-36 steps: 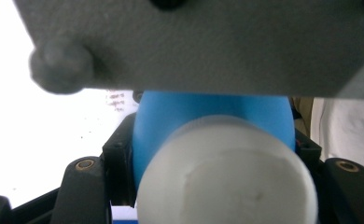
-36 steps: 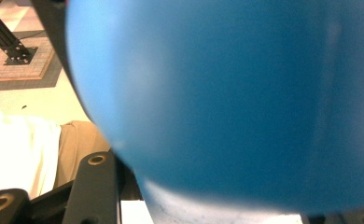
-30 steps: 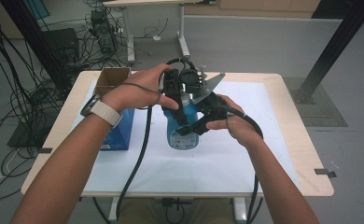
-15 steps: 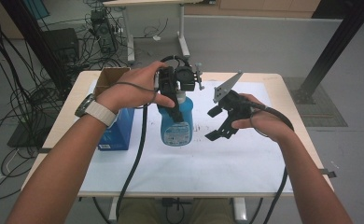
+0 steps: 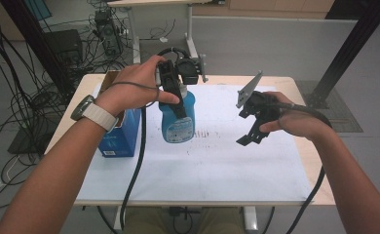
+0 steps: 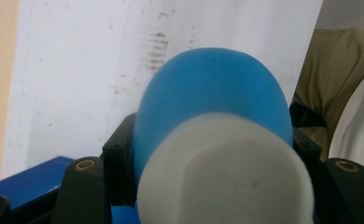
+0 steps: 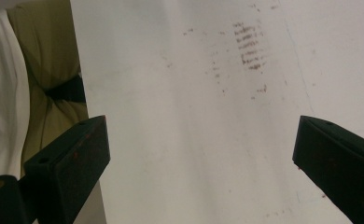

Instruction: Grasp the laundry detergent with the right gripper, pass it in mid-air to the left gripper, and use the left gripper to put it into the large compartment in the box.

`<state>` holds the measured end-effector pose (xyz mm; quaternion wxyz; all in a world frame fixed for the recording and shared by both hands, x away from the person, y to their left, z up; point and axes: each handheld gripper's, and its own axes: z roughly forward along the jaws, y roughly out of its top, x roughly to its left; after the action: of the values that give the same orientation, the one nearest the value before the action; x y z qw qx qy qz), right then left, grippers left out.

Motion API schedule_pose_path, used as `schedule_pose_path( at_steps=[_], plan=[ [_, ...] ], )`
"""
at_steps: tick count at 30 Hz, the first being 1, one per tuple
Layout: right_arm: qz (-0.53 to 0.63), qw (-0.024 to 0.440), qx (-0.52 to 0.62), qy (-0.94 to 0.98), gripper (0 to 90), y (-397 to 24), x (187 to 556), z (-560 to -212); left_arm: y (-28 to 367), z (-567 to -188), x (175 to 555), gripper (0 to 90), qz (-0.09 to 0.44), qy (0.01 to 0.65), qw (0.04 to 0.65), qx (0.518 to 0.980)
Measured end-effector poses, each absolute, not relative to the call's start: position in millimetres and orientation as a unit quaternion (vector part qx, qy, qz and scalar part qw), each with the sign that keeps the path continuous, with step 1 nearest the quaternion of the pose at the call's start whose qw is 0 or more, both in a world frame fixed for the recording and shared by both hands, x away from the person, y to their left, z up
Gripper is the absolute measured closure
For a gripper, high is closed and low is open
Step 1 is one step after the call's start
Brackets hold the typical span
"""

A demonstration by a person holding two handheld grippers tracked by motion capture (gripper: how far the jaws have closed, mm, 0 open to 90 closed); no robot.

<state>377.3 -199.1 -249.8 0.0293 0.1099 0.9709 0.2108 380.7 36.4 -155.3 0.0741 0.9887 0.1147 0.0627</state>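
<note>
Your left gripper is clamped on the blue plastic bottle below its white cap; the bottle stands upright, long axis vertical. Your right gripper has just sprung apart, nothing between its jaws.

A wooden table carries a stained white sheet and blue box.

Your left gripper points down, its jaws squeezed tight. Your right gripper is off to the right, and its jaws have just opened wide.
</note>
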Motion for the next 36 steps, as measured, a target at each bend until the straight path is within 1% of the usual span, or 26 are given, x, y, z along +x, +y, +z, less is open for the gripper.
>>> schedule_pose_path(
  at_steps=[8, 18, 28, 36],
  plan=[
    [0.175, 0.029, 0.13, 0.976, 5.0, -220.2, 378.6, -254.3, 38.5, -139.2, 383.7, 37.6, 0.067, 0.177, 0.068, 0.979],
    [0.152, 0.033, 0.144, 0.977, 5.2, -240.8, 379.1, -258.2, 36.5, -119.2, 388.0, 37.6, 0.089, 0.246, 0.064, 0.963],
    [0.154, 0.036, 0.14, 0.977, 5.9, -243.8, 378.1, -258.1, 36.4, -109.1, 395.9, 37.6, 0.094, 0.328, 0.053, 0.939],
    [0.155, 0.037, 0.139, 0.977, 6.5, -245.7, 379.9, -261.9, 40.5, -98.0, 400.7, 37.6, 0.099, 0.379, 0.05, 0.919]
  ],
)
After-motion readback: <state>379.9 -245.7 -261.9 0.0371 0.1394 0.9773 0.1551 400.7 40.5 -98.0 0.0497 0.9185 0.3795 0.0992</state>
